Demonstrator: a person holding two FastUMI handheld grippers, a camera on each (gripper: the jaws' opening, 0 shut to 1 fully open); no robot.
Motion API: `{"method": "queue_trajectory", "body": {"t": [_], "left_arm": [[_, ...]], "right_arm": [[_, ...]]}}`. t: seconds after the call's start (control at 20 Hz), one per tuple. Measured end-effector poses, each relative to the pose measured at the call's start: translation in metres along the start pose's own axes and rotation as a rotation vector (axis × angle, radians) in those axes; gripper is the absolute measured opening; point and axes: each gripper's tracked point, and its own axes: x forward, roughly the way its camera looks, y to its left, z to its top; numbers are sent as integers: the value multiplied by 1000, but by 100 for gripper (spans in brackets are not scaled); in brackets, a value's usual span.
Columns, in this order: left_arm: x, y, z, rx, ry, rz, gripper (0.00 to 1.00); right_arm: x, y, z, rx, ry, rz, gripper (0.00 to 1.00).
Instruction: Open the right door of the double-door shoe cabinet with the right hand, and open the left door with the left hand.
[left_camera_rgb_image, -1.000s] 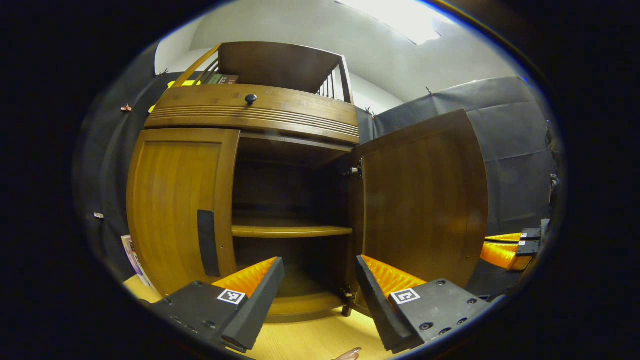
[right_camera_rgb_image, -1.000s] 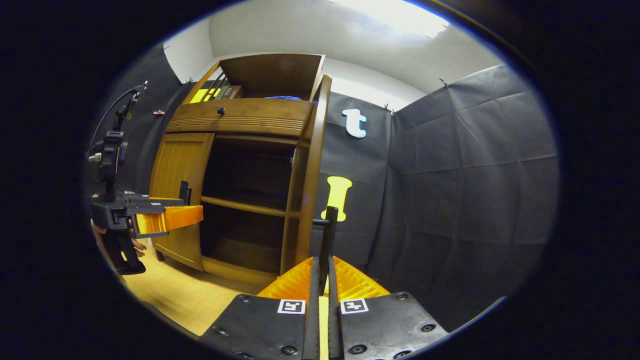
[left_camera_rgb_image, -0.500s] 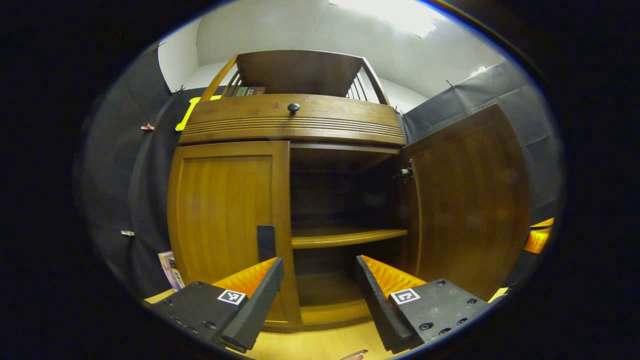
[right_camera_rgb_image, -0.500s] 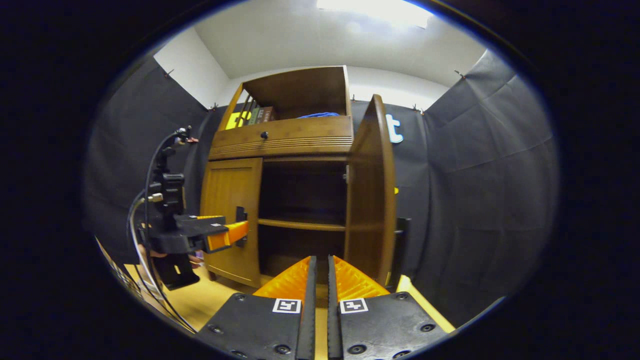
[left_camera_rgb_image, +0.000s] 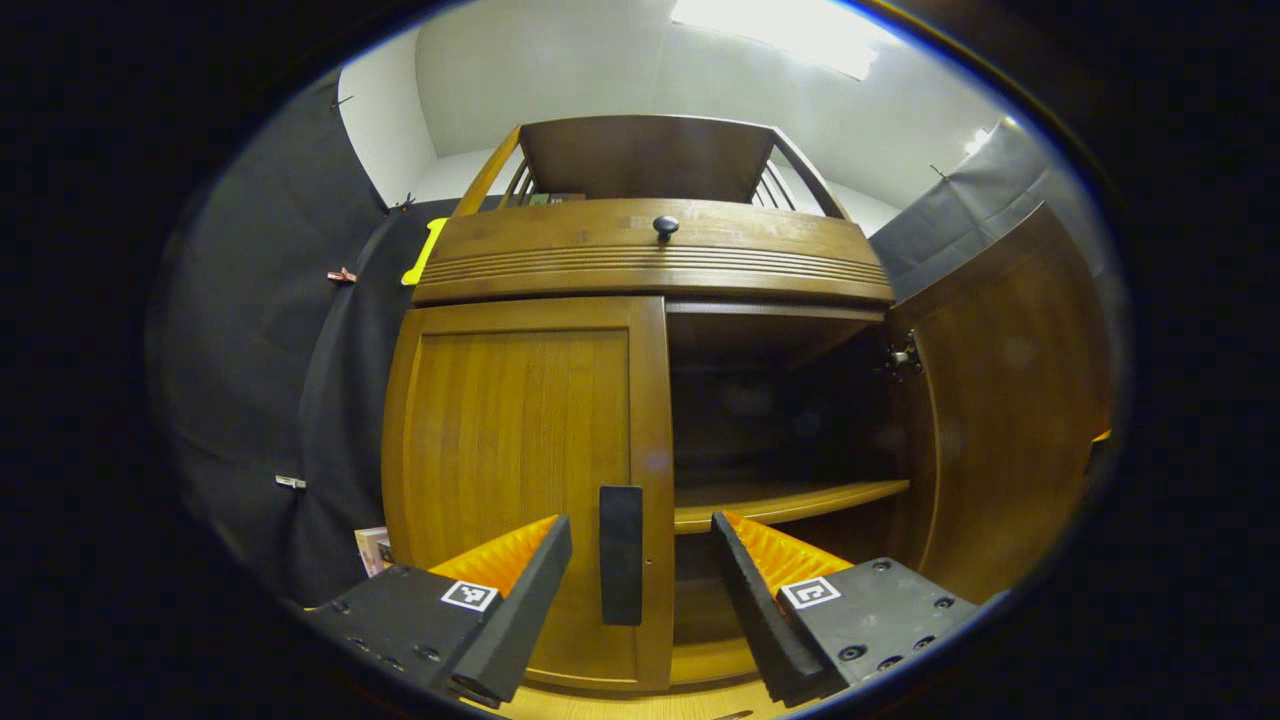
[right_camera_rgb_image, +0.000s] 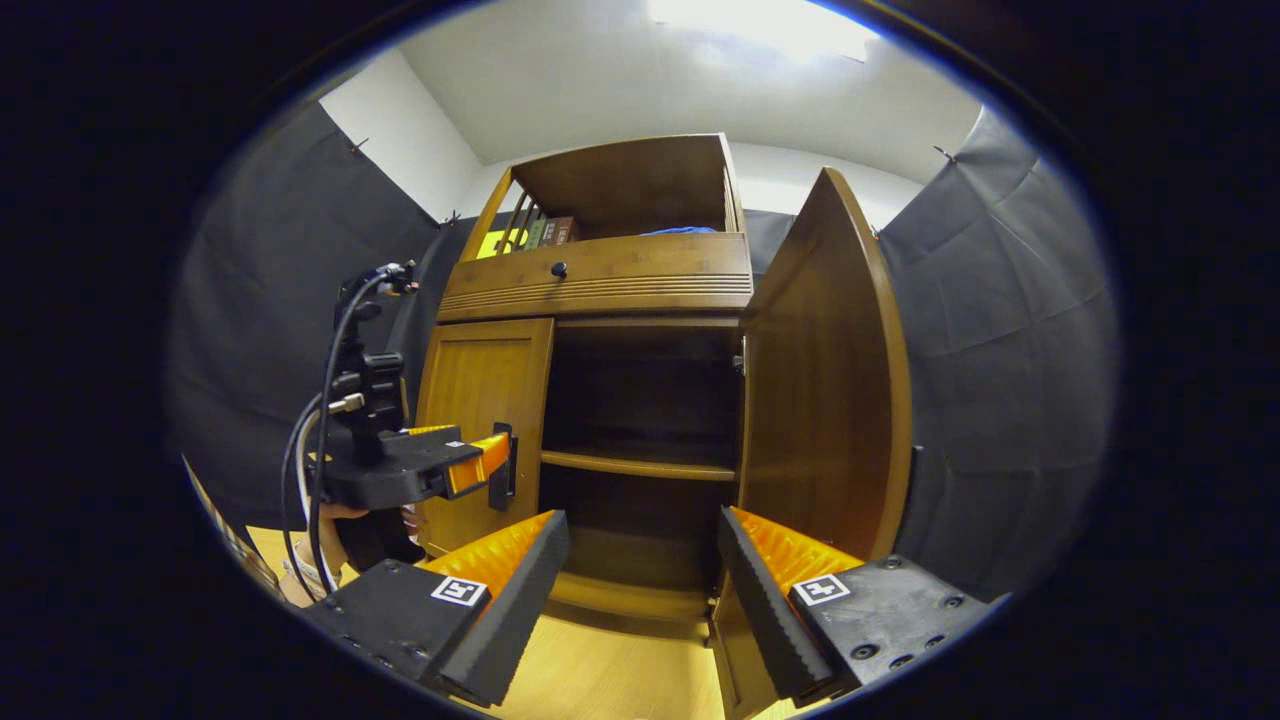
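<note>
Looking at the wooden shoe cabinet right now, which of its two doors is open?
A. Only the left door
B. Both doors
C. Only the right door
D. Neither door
C. The right door is swung out, showing the shelf inside, while the left door sits flush and shut, with the open left gripper lined up at its handle.
</note>
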Motion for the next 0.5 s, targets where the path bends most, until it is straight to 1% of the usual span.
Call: {"method": "queue_trajectory", "body": {"t": [0.25, 0.4, 0.45, 0.5], "left_arm": [[37, 10, -34, -21, 52, 20, 84], [43, 7, -36, -29, 39, 33, 76], [48, 7, -34, -27, 27, 33, 75], [53, 8, -31, -22, 18, 37, 71]], "right_arm": [[17, 5, -10, 23, 2, 9, 95], [26, 10, -19, 0, 12, 23, 95], [29, 11, -23, -7, 18, 24, 95], [32, 10, -27, -8, 26, 21, 95]]}}
